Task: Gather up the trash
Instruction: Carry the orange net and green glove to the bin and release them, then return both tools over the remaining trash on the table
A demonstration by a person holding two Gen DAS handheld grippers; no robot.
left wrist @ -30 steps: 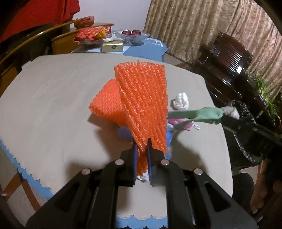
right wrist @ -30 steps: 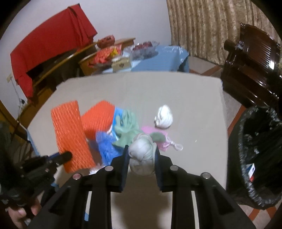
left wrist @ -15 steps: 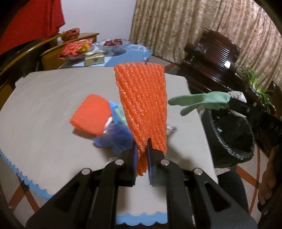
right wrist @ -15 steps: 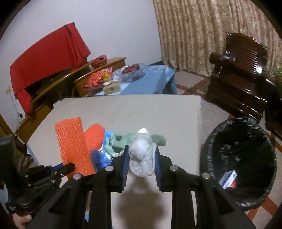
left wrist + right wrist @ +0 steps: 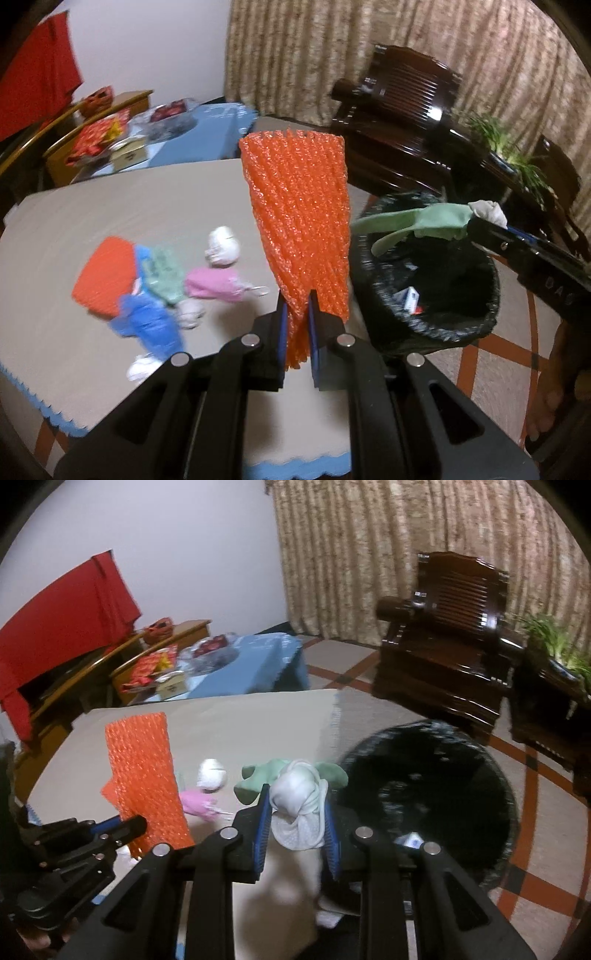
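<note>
Between the left gripper's pads, an orange foam net stands pinched upright near the table's edge. Right gripper clamps a white-green glove bundle beside the black-lined bin; the bin's contents are blurred.

My left claw held a bright orange foam net, diamond-meshed; my right claw held a white-and-green glove; the bin bag was glossy black; the tablecloth was beige, blue-edged.
</note>
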